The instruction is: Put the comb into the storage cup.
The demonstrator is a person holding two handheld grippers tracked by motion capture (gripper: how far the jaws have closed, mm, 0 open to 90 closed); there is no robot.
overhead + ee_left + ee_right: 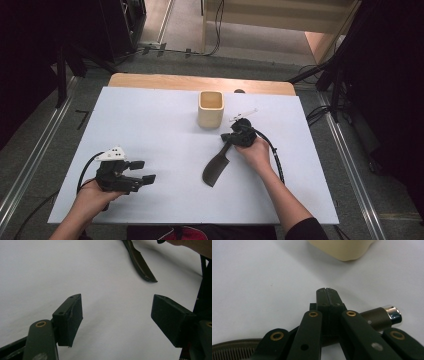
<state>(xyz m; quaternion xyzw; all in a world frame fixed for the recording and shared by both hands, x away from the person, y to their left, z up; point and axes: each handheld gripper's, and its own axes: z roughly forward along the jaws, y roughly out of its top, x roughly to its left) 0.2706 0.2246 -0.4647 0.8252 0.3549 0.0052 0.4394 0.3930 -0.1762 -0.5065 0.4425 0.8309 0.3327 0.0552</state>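
Knife point(216, 170): dark, cleaver-shaped, lying flat on the white table point(150, 125), blade toward the person, handle point(382, 317) toward the cream holder point(210, 109). Right gripper point(235, 137): jaws closed together over the handle, seemingly pinching it, though the contact is hidden; a likely hold for lifting it blade-down into the holder. Left gripper point(142, 172): jaws wide apart, nothing between them, parked well aside. Holder stands upright just beyond; path between looks unobstructed.
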